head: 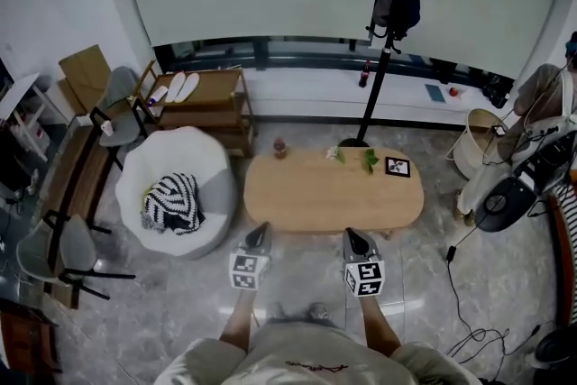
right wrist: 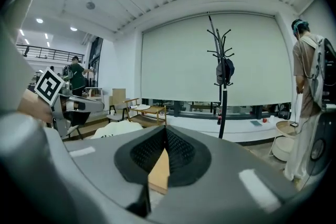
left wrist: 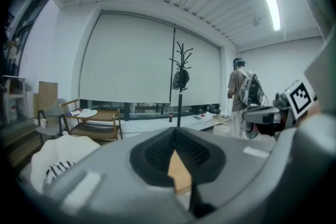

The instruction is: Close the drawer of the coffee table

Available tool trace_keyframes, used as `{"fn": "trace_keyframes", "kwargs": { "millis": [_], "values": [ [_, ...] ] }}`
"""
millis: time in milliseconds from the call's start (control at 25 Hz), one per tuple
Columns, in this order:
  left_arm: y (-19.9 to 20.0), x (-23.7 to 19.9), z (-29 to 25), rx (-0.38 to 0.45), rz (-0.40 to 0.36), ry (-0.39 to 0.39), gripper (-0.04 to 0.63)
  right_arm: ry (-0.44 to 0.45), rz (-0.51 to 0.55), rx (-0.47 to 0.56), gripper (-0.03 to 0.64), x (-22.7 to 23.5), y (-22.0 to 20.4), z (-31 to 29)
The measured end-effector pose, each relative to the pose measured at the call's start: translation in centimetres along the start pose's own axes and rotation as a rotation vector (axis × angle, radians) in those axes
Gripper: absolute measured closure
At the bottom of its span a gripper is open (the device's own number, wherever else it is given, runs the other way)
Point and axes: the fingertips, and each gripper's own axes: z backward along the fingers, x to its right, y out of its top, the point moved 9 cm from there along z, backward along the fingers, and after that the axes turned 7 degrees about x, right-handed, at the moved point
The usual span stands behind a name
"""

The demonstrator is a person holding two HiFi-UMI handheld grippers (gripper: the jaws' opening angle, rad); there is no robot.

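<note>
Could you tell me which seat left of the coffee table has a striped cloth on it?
The white rounded armchair beside the oval wooden coffee table: a black-and-white striped cloth lies in it; the grey chairs have none.

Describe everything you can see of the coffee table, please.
The coffee table has an oval top that looks like light wood, standing on the grey tiled floor, beside a white beanbag chair. A small dark jar, green sprigs and a black-and-white marker card rest along its far edge. No open drawer shows.

Coffee table (head: 334, 191): smooth matt wood. Floor (head: 505, 284): glossy marbled stone tile.
</note>
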Motion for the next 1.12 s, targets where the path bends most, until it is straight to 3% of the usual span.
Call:
{"fn": "trace_keyframes", "kwargs": {
  "millis": [360, 1120],
  "values": [
    [4.2, -2.0, -0.4, 0.051, -0.048, 0.013, 0.594, -0.021, -0.001, 0.077, 0.612, 0.4, 4.8, -2.1],
    [7.0, -4.9, -2.6, 0.100, -0.064, 0.000, 0.594, -0.037, 0.023, 0.105, 0.611, -0.2, 6.4, -4.8]
  ]
}}
